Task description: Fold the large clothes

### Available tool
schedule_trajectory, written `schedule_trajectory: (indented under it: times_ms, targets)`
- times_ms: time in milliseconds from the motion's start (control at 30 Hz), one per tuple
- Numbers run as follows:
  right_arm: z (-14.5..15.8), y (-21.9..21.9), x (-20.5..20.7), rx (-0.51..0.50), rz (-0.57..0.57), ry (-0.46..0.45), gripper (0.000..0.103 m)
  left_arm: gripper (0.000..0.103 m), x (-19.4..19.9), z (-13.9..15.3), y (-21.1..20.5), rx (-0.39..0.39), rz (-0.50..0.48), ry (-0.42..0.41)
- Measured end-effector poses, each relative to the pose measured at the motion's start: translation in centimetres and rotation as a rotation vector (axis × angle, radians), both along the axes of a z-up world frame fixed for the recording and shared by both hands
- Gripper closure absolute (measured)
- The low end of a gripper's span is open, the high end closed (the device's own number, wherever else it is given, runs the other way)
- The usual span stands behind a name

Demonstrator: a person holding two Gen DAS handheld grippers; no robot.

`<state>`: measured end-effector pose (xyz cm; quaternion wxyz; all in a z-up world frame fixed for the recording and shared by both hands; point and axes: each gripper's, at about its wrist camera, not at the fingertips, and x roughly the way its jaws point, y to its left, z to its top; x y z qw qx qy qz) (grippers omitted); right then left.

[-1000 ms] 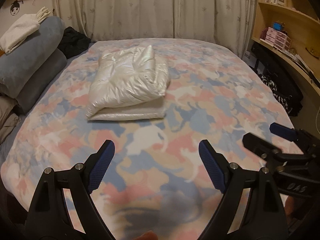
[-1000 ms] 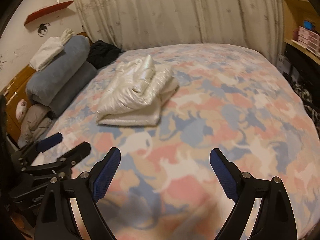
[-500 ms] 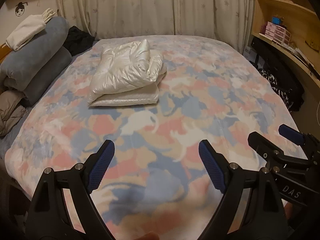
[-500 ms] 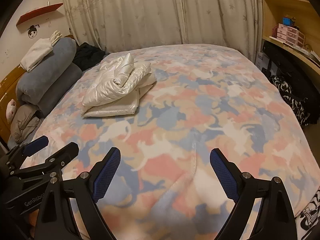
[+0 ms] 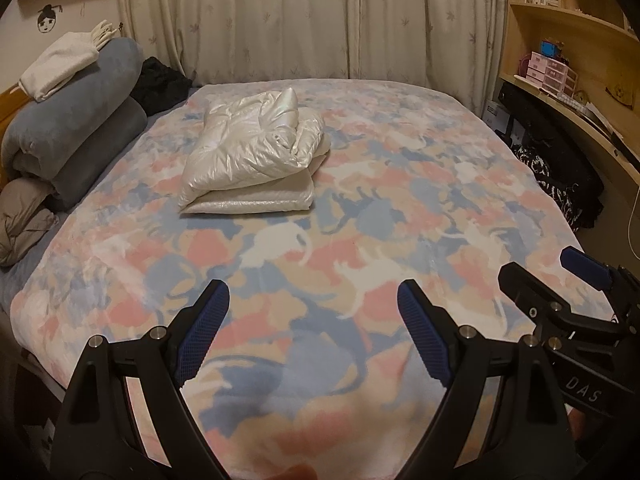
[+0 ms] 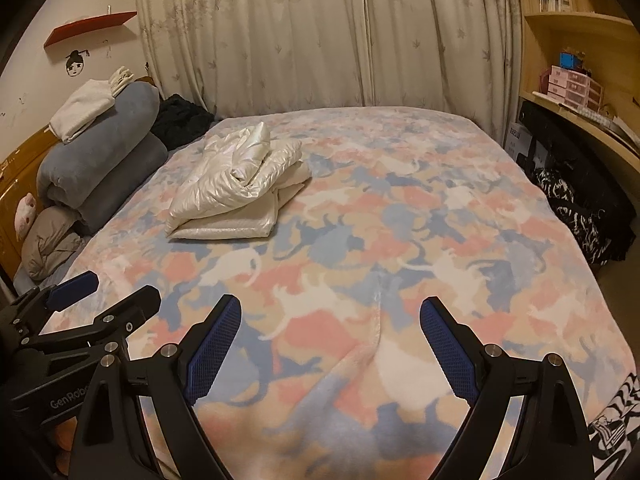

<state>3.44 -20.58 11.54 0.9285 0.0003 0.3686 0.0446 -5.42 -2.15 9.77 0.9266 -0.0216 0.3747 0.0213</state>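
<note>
A shiny white puffer jacket (image 5: 256, 156) lies folded in a bundle on the far left half of the bed (image 5: 400, 208); it also shows in the right wrist view (image 6: 236, 188). My left gripper (image 5: 312, 308) is open and empty over the bed's near edge, well short of the jacket. My right gripper (image 6: 330, 320) is open and empty, level with it on the right. Each gripper shows at the edge of the other's view, the right gripper (image 5: 560, 280) and the left gripper (image 6: 108, 292).
Rolled grey-blue bedding (image 5: 76, 120) with a white cloth on top and a black garment (image 5: 160, 84) sit at the bed's left end. Curtains (image 5: 304, 20) hang behind. A wooden shelf unit (image 5: 568, 60) and dark bags (image 5: 560, 176) stand on the right.
Both grippers have drawn back from the bed and risen a little, so the jacket looks smaller and farther away. Both stay open and empty.
</note>
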Motion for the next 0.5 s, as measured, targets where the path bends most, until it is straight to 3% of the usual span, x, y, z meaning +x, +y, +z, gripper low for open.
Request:
schedule_trajectory:
  times_ms: [500]
  targets:
    - [0.07,0.05,-0.38,-0.002,-0.001,0.003,0.011,0.018,-0.25,0.10,0.18,0.005,0.004,0.007]
